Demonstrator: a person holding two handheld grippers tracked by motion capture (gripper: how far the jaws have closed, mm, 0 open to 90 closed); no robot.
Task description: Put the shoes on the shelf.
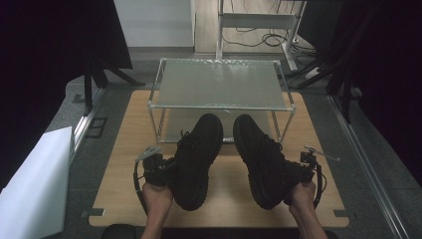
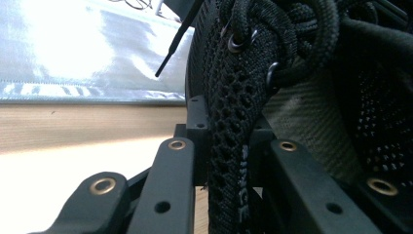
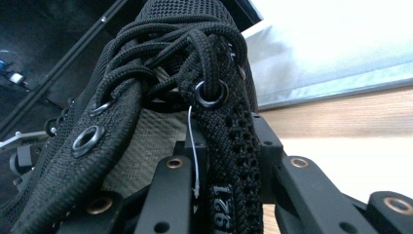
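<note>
Black knit mesh is what I hold in both hands: my left hand-held gripper [image 1: 158, 169] is clamped on the collar edge of the left shoe [image 1: 197, 158], and my right hand-held gripper [image 1: 298, 172] pinches the collar of the right shoe [image 1: 259, 158] in the same way. In the left gripper view the jaws stand narrow, with the thin side wall of the left shoe [image 2: 229, 146] squeezed between them; the right gripper view shows the same grip on the right shoe [image 3: 229, 161].

Both shoes sit in the lower middle of the high view, over the wooden worktop [image 1: 119, 164], toes pointing to the rack. I think the risk is here: each shoe hangs from only a soft fabric edge, so it can swing or slip out if I tilt it. A toe could also knock the front rail of the rack.

Farther, in the upper middle, the metal shoe rack [image 1: 219, 105] has two shelves. I see nothing on the top shelf; the lower one is partly hidden behind the shoes.
</note>
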